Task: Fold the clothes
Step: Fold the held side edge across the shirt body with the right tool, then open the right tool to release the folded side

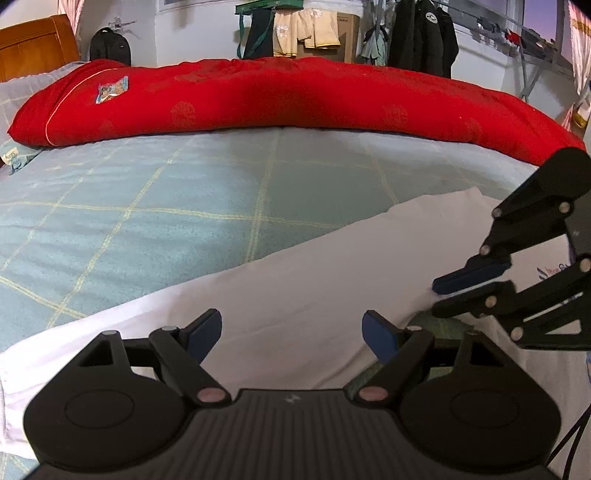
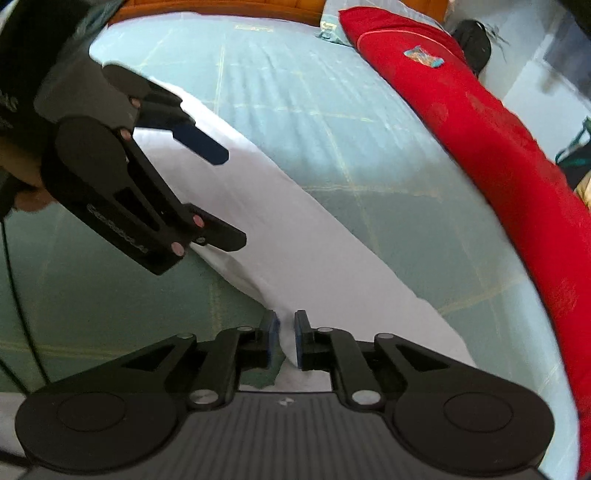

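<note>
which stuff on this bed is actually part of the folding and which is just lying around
Part of the job:
- white garment, spread across the bedsheet
- right gripper, pinching a fold of the garment
- left gripper, open above it

Just lying about:
- red quilt with a small packet on it
- black backpack
- clothes on the rack

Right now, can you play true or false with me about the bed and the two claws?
1. The right claw pinches the white cloth garment. True.
2. The left claw is shut tight. False: its jaws stand wide open over the white garment.
3. A long red padded quilt lies along the far side of the bed. True.
4. The bedsheet is plain yellow. False: the pale blue-green checked bedsheet has thin yellowish lines.
5. A black backpack sits beyond the red quilt. True.
</note>
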A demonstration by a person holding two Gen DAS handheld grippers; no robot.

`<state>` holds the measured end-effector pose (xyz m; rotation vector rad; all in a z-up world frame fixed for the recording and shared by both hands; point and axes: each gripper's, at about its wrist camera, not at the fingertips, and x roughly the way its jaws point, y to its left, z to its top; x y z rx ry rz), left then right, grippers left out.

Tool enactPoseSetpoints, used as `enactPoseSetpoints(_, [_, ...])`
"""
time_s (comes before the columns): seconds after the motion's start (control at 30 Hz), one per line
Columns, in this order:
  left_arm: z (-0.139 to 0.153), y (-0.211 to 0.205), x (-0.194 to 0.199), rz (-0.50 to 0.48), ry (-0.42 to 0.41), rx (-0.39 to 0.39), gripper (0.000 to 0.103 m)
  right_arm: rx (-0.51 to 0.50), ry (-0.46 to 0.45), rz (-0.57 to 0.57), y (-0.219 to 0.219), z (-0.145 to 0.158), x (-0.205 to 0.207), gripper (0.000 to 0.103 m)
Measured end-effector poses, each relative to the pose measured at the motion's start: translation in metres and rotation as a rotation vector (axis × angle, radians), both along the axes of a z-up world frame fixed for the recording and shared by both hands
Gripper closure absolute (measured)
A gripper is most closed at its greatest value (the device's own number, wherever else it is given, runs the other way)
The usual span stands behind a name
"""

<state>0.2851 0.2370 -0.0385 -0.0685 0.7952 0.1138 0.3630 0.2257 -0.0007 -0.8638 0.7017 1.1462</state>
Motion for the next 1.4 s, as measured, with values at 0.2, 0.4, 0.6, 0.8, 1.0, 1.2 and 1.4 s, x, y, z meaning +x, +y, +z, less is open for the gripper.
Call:
enactPoseSetpoints(0.2, [0.0, 0.006, -0.005, 0.029, 0.01, 0.0, 0.02, -0.037, -0.042, 0.054, -0.003, -0.003, -0.007, 0.092])
enactPoseSetpoints(0.4, [0.003, 0.011, -0.014, 0.034, 0.034, 0.0, 0.02, -0.109, 0.046, 0.125, -0.005, -0.005, -0.003, 0.1])
enactPoseSetpoints(0.6, [0.003, 0.021, -0.015, 0.065, 0.037, 0.016, 0.02, -0.133, 0.087, 0.176, -0.013, -0.001, -0.011, 0.102])
enactPoseSetpoints(0.8, [-0.015, 0.028, -0.015, 0.077, 0.116, 0.015, 0.02, 0.018, 0.059, 0.061, -0.007, 0.025, 0.001, 0.1])
enactPoseSetpoints(1.0, [-0.016, 0.033, -0.046, 0.112, 0.168, 0.014, 0.019, -0.106, 0.095, -0.037, 0.007, -0.007, -0.001, 0.095])
enactPoseSetpoints(1.2, [0.009, 0.037, -0.043, 0.079, 0.07, 0.022, 0.02, -0.041, 0.119, 0.001, 0.014, 0.012, -0.01, 0.094])
enactPoseSetpoints(1.4, [-0.017, 0.043, -0.037, 0.119, 0.159, 0.024, 0.018, -0.066, 0.119, -0.118, 0.023, -0.001, 0.004, 0.091])
